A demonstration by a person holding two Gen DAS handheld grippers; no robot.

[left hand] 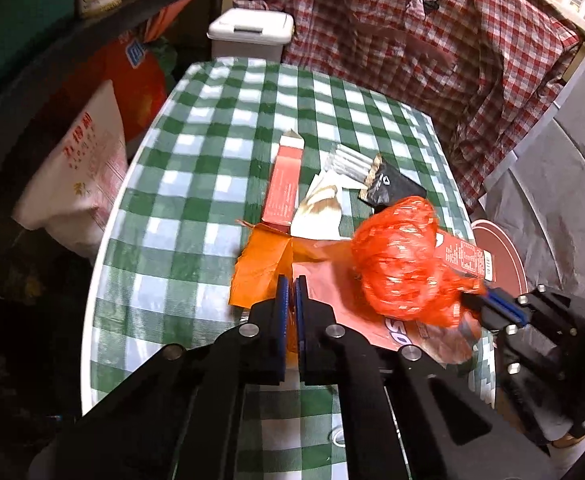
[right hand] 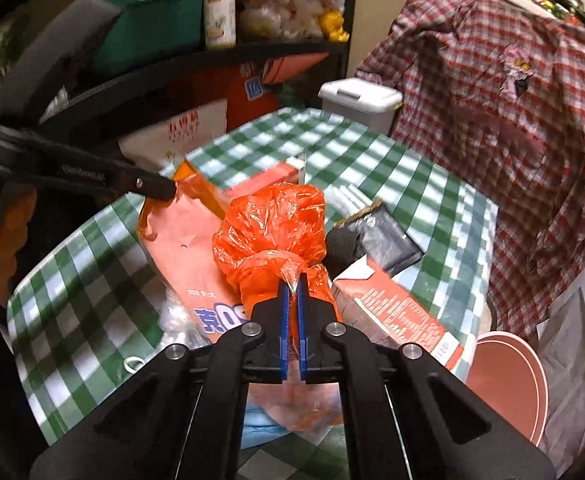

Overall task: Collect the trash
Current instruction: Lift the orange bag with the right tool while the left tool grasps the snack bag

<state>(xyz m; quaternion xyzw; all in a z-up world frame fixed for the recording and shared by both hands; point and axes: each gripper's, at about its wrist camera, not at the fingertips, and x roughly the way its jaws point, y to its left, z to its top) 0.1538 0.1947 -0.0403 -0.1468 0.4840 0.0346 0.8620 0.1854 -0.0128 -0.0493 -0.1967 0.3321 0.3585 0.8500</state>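
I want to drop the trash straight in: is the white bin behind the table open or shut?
Shut. The white bin's lid lies flat on its rim in both wrist views, with no gap showing.

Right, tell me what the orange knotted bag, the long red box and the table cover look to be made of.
Orange knotted bag: thin glossy plastic film, crinkled with bright glints. Long red box: likely matte printed cardboard, with flat faces and crisp folded edges. Checked table cover: probably wipeable vinyl or oilcloth, given its soft sheen, though cloth cannot be ruled out.
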